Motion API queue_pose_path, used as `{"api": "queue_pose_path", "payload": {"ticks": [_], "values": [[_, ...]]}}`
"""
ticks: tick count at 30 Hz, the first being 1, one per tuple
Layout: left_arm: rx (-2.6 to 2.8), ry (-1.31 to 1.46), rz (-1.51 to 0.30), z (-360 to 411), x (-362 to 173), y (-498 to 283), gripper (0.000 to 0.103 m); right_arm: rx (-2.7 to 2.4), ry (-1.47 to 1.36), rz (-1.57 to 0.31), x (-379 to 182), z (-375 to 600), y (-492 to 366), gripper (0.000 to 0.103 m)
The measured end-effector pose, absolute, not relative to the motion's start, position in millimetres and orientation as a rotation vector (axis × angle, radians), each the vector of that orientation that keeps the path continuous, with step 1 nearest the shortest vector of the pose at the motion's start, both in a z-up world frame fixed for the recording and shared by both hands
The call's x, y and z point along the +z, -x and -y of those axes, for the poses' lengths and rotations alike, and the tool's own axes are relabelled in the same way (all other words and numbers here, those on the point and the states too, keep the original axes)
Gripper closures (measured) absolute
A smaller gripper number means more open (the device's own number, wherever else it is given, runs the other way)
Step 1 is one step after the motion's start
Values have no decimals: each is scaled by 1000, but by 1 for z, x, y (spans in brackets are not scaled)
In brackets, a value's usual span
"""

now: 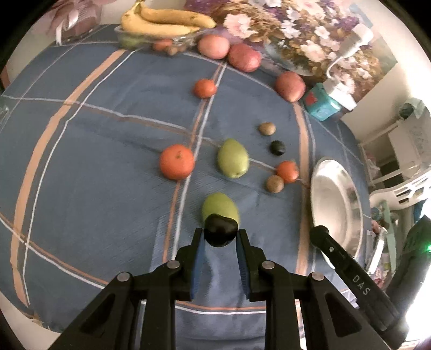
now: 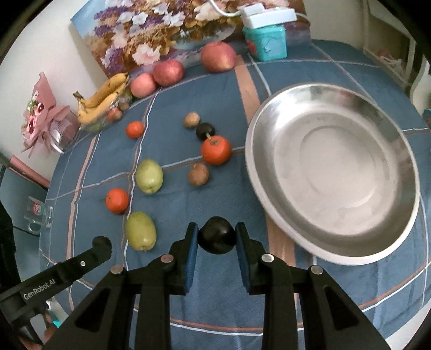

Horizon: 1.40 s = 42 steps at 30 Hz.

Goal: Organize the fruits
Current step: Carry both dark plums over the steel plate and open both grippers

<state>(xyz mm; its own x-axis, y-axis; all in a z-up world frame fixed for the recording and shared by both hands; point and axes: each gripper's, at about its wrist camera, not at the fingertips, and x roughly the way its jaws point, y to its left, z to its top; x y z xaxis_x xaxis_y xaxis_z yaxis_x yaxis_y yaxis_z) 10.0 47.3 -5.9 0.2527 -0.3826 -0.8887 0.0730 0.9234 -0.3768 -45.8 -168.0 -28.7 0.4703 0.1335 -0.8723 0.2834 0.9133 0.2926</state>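
Note:
My left gripper (image 1: 219, 235) is shut on a dark plum (image 1: 220, 230), held above the blue cloth in front of a green pear (image 1: 218, 206). My right gripper (image 2: 216, 237) is shut on another dark plum (image 2: 216, 238), just left of the steel plate (image 2: 334, 172). The plate also shows in the left wrist view (image 1: 336, 204). Loose on the cloth lie a second green pear (image 1: 233, 158), oranges (image 1: 176, 161), a persimmon (image 2: 216, 150), brown kiwis (image 2: 198, 174) and a third dark plum (image 2: 204, 131).
Three red apples (image 2: 218, 57) and a glass dish of bananas (image 1: 161, 24) stand at the back by a flower painting (image 2: 150, 29). A teal box (image 2: 265, 43) sits at the back beside the plate. The right gripper's side (image 1: 350, 277) shows low right in the left view.

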Motion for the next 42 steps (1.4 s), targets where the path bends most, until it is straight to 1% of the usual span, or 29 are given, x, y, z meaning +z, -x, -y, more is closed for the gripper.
{"api": "queue_pose_path", "payload": {"ticks": [3,11,19,26,28,29,30,31,32,34,36,38,40,41,42], "values": [[-336,264,-1281,-41,3,-13,78,-128,-472,-1045,-21,182,50,74],[-435,162,-1269,29,17,-26,78,-363,-445,-974,-8,225,67,74],[-567,50,-1286,118,5,-27,78,-495,-497,-976,-19,264,84,74],[-624,-2,-1297,160,-7,-31,77,-529,-507,-1025,-34,271,86,74],[-627,-9,-1298,165,-8,-32,75,-536,-498,-1030,-36,271,83,74],[-625,-10,-1301,166,-8,-33,72,-538,-495,-1031,-36,271,82,74],[-624,-10,-1303,167,-8,-34,58,-541,-490,-1031,-36,271,82,74],[-625,-10,-1300,167,-7,-33,39,-545,-487,-1030,-35,272,83,71],[-625,-6,-1293,166,-7,-34,35,-549,-479,-1029,-35,271,83,68],[-617,-9,-1282,162,-5,-34,34,-558,-470,-1022,-34,271,83,46],[-597,1,-1281,154,-4,-37,32,-557,-469,-1014,-32,271,84,44],[-578,18,-1273,142,-3,-38,24,-555,-455,-1009,-31,270,84,42],[-532,15,-1246,129,-1,-40,10,-560,-434,-1006,-30,268,83,27],[-507,7,-1229,123,1,-41,6,-560,-424,-1001,-30,267,83,24],[-467,-5,-1204,114,2,-42,0,-558,-410,-995,-29,265,81,20]]}}
